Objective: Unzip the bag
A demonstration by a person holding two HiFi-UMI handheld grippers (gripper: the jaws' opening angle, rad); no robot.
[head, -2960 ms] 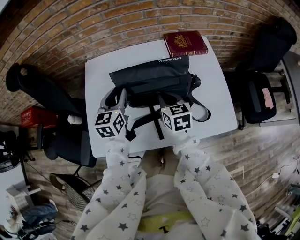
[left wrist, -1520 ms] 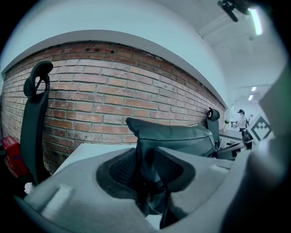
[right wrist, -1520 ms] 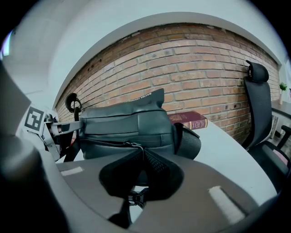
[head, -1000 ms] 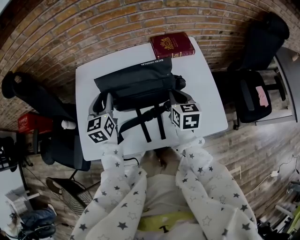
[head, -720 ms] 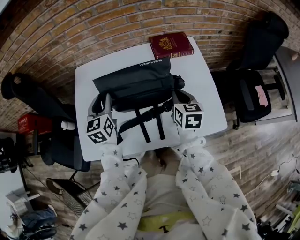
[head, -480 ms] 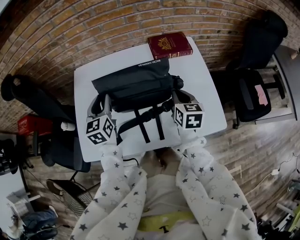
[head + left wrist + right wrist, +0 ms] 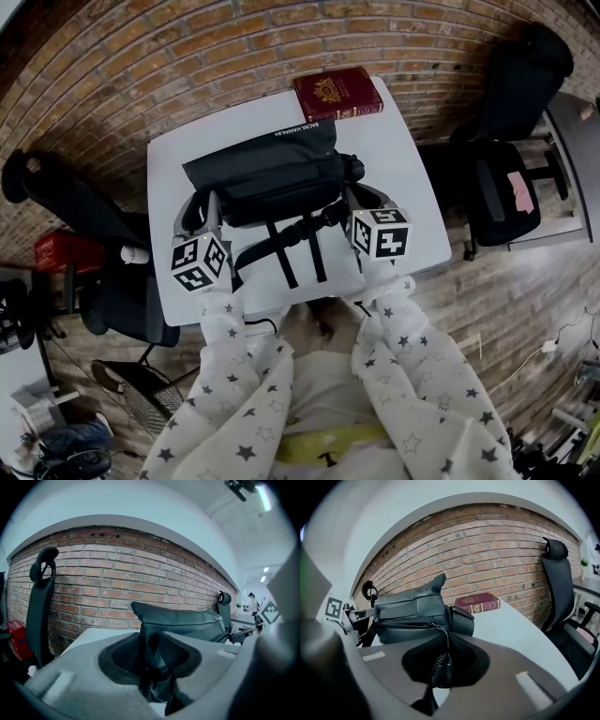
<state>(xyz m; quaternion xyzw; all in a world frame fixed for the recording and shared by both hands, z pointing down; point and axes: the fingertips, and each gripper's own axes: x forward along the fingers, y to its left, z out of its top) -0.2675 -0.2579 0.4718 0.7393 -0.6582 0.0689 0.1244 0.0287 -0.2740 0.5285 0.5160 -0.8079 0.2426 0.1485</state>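
A black bag (image 7: 267,173) lies across the white table (image 7: 403,150), its straps (image 7: 291,248) trailing toward me. My left gripper (image 7: 202,208) is at the bag's left end. In the left gripper view it (image 7: 152,656) is shut on a fold of the bag's black fabric (image 7: 150,639). My right gripper (image 7: 356,194) sits at the bag's right end. There the thin zipper pull cord (image 7: 443,639) runs from the bag (image 7: 412,613) down between the pads of this gripper (image 7: 445,660). Its jaws are opening slightly, the pull still between them.
A dark red book (image 7: 337,94) lies at the table's far edge, beyond the bag, also in the right gripper view (image 7: 478,604). Black office chairs stand to the right (image 7: 516,178) and left (image 7: 84,202) of the table. A brick wall lies behind.
My right gripper has moved rightward along the bag, from near its middle to its right end, with the pull. My left gripper has stayed at the left end.
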